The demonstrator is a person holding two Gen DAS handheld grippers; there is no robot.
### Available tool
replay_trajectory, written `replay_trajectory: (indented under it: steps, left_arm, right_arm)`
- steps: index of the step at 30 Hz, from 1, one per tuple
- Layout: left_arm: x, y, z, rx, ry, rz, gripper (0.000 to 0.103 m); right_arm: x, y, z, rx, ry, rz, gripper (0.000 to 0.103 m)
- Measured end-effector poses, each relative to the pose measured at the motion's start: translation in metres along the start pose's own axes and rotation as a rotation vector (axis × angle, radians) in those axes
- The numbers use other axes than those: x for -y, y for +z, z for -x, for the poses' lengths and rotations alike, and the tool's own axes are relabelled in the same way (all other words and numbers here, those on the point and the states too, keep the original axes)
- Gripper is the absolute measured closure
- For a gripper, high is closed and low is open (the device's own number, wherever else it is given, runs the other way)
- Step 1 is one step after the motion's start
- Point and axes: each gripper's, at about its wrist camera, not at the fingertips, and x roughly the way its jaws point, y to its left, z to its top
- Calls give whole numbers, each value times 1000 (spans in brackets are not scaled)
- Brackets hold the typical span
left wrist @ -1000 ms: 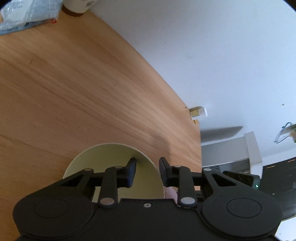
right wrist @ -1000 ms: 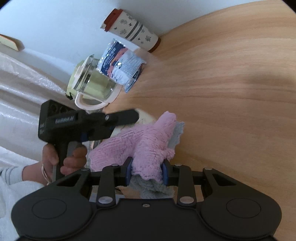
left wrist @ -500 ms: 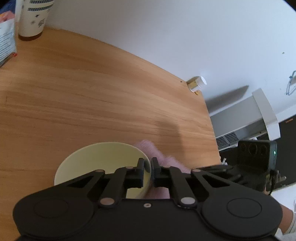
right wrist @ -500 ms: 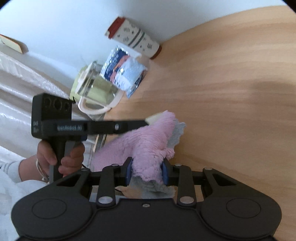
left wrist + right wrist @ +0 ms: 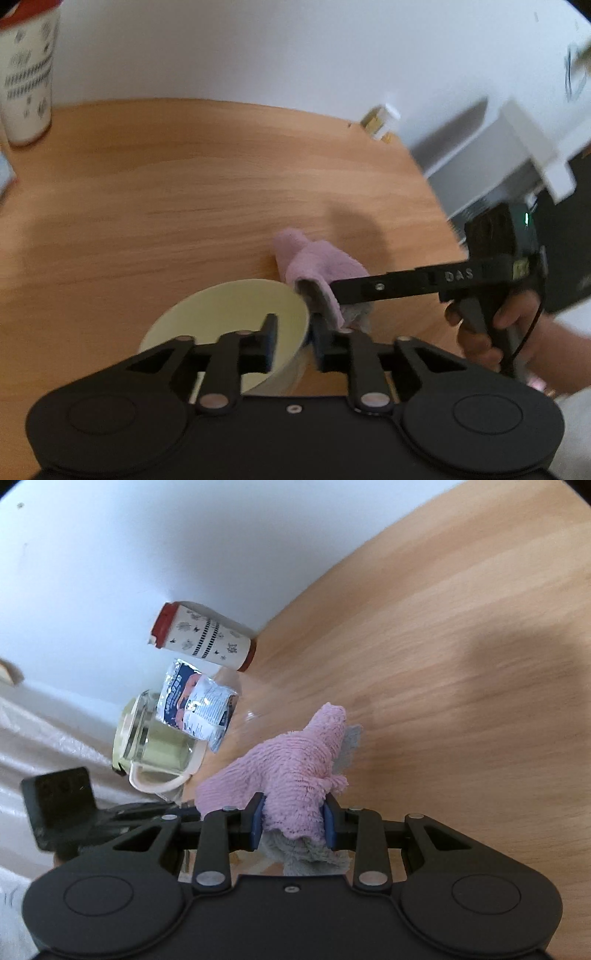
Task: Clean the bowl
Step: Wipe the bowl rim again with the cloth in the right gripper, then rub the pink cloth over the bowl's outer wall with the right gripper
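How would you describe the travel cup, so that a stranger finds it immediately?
Look along the wooden table to its edge by the white wall. There stands the travel cup, behind a glass jug and a foil packet. Only it has a red lid and small printed patterns.

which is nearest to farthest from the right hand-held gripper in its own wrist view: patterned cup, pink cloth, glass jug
1. pink cloth, clamped between the right hand-held gripper fingers.
2. glass jug, to the left at the table edge.
3. patterned cup, farthest, by the wall beyond the jug.
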Motion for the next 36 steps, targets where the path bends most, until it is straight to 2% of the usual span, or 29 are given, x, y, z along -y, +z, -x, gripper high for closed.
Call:
replay_trajectory:
  steps: [5, 10, 12, 19, 26, 33, 36]
  left_arm:
    - [11, -6, -3, -33, 45, -94, 80]
    - [2, -9, 3, -21, 3, -95, 94]
    - [-1, -10, 6, -17, -15, -95, 94]
    - [-32, -34, 25, 54, -92, -12, 96]
    - [-59, -44, 34, 108, -173, 62, 96]
    - [-65, -44, 36, 107, -214, 38, 96]
    - [-69, -44, 34, 108, -240, 43, 96]
  right_arm:
    - [-2, -2, -25, -18, -38, -61, 67]
    - [-4, -3, -32, -28, -15, -83, 67]
    - [-7, -4, -33, -38, 18, -80, 67]
    - [-33, 1, -33, -75, 104, 12, 67]
    - [-33, 7, -58, -91, 97, -33, 67]
    - [-33, 13, -84, -106, 90, -78, 67]
    - [-40, 14, -79, -116, 161, -62, 67]
